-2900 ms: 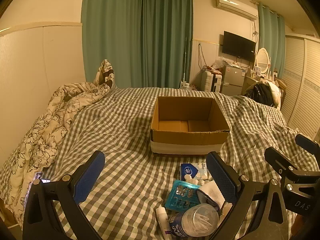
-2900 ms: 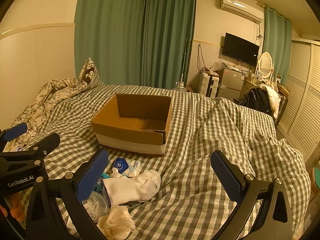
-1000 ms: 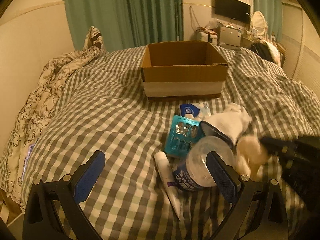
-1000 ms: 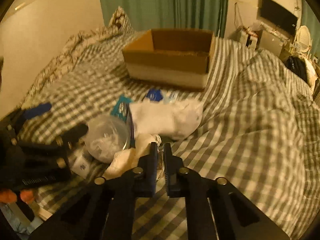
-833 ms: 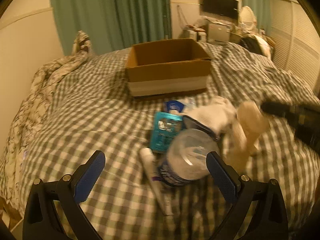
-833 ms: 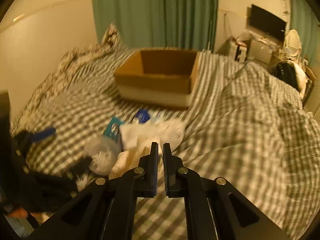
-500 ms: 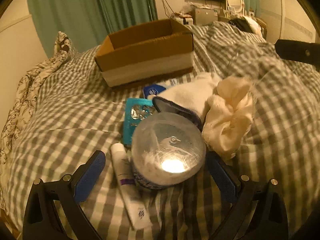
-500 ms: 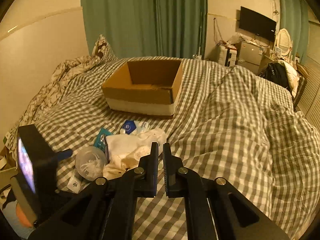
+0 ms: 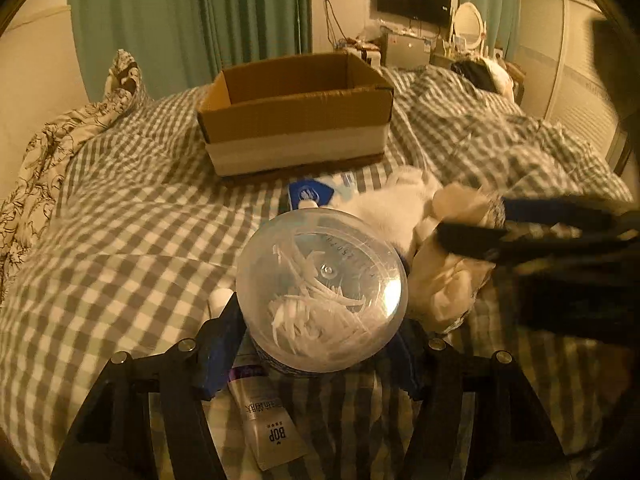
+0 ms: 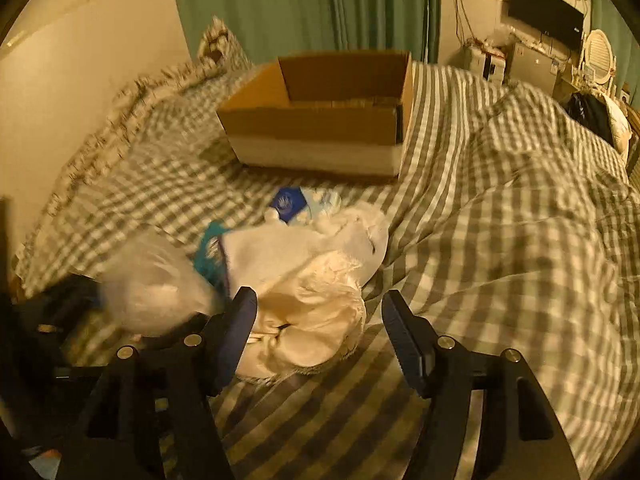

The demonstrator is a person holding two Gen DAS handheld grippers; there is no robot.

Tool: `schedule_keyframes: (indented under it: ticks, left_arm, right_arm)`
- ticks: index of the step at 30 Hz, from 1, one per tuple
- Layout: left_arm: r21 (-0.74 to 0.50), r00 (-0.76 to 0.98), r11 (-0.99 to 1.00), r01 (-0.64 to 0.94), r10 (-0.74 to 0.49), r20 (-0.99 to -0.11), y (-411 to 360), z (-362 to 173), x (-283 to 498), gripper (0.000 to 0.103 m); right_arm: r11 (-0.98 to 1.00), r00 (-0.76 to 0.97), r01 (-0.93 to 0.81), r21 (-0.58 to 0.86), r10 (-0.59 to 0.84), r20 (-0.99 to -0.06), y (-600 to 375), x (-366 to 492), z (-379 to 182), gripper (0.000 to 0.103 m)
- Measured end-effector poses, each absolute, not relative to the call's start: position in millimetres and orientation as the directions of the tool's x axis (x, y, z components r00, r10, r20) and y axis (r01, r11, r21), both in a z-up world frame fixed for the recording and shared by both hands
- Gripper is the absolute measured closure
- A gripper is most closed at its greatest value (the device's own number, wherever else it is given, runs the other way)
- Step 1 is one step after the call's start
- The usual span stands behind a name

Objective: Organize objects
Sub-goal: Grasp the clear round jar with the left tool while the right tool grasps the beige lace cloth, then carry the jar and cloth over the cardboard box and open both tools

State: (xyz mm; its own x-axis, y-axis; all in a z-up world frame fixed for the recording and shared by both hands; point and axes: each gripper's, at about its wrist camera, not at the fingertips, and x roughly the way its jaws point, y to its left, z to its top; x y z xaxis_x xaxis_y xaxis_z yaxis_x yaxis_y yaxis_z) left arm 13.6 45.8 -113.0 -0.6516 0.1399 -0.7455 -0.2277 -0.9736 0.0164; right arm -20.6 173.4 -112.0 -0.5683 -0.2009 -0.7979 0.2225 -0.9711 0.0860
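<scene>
Left wrist view: at the left edge lies the floral duvet (image 9: 60, 148), and the open cardboard box (image 9: 296, 120) sits at upper centre on the gingham bedspread (image 9: 120, 240). At lower centre my left gripper (image 9: 316, 344) has its 2 pads pressed against the sides of the clear cotton-swab tub (image 9: 322, 290), so I judge it clamped there. The tub looks light, stiff and slick, and its round wall could slip, so a hold low on the body near the label seems best. Under it lies a BOP tube (image 9: 266, 420). To the right a white sock (image 9: 394, 212) and a cream crumpled cloth (image 9: 448, 280) sit together, touching.

Right wrist view: the tub is a blur at left, the box at upper centre. My right gripper (image 10: 320, 328) is spread wide at lower centre, tilted down, its fingers on either side of the cream cloth without pinching it. That cloth should be soft and light; any thick fold will do. The small blue packet (image 10: 288, 202) lies between the sock and the box.
</scene>
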Motion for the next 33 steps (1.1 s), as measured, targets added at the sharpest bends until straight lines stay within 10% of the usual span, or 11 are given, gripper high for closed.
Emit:
schedule_keyframes:
  ticks: [2, 6, 22, 33]
  left_arm:
    - [0.01, -0.661, -0.975, -0.223, 0.144, -0.736, 42.4, -105.8, 14.9, 0.037]
    - [0.018, -0.688, -0.981, -0.193, 0.123, -0.715, 36.8, -90.9, 13.1, 0.037]
    - [-0.062, -0.804, -0.988, -0.139, 0.149, -0.576, 15.5, 8.6, -85.7, 0.037]
    - [-0.022, -0.79, -0.989, -0.148, 0.132, -0.599, 21.3, -3.2, -208.3, 0.037]
  right_arm:
    - [-0.968, -0.553, 0.232, 0.097, -0.214, -0.806, 172.1, -23.0, -117.3, 0.078]
    - [-0.966, -0.59, 0.249, 0.066, -0.205, -0.781, 169.5, -15.9, -105.4, 0.092]
    - [-0.96, -0.781, 0.277, -0.051, -0.194, -0.594, 162.2, -77.8, 33.9, 0.092]
    - [-0.957, -0.778, 0.27, -0.104, -0.153, -0.61, 153.5, -186.9, 29.5, 0.092]
